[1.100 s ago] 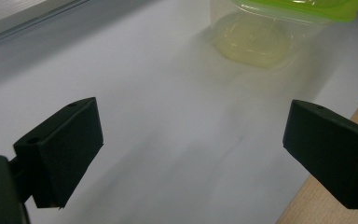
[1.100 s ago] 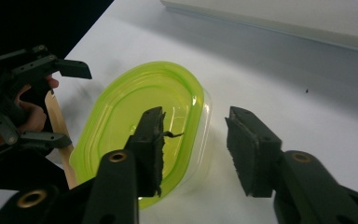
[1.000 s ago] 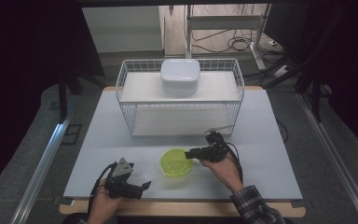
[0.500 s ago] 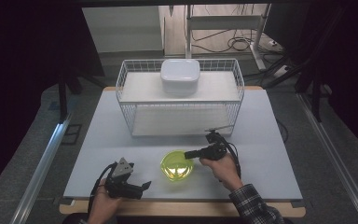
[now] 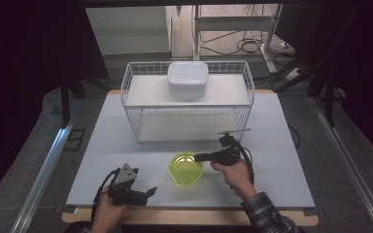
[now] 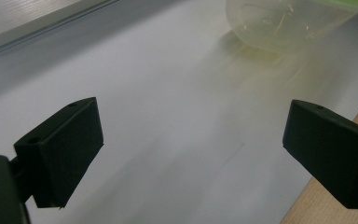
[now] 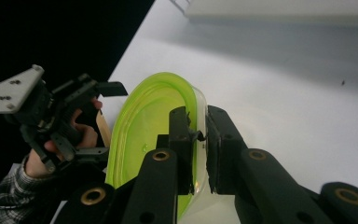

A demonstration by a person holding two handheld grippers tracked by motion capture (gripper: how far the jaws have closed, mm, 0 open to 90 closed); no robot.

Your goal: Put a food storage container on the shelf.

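Table (image 5: pixel 281 145), pale and wood-edged, is viewed from above with a white wire basket (image 5: pixel 246 92) set at its far side. A white lidded box (image 5: pixel 188 78) is carried on the shelf inside the basket.

A yellow-green bowl (image 5: pixel 185 167) is seen near the front middle of the table, in front of the basket and apart from it. In the right gripper view the bowl (image 7: pixel 144 126) is shown tilted, its green inside turned toward the left gripper (image 7: pixel 95 116) farther off.

The right gripper (image 5: pixel 201 157) is held in the right hand (image 5: pixel 235 174) and is pointed leftward at the bowl. In its own view the right gripper (image 7: pixel 198 140) is shown with its 2 jaws closed narrowly on the bowl's rim, 1 jaw inside and 1 outside the clear wall.

The left gripper (image 5: pixel 150 191) is held low at the front left by the left hand (image 5: pixel 108 211), well apart from the bowl, with a grey plate on top. In its own view the left gripper (image 6: pixel 193 149) is shown with its jaws spread wide over bare table, nothing between them; the bowl (image 6: pixel 284 23) is seen beyond, at the upper right, and the table's wooden edge at the lower right.
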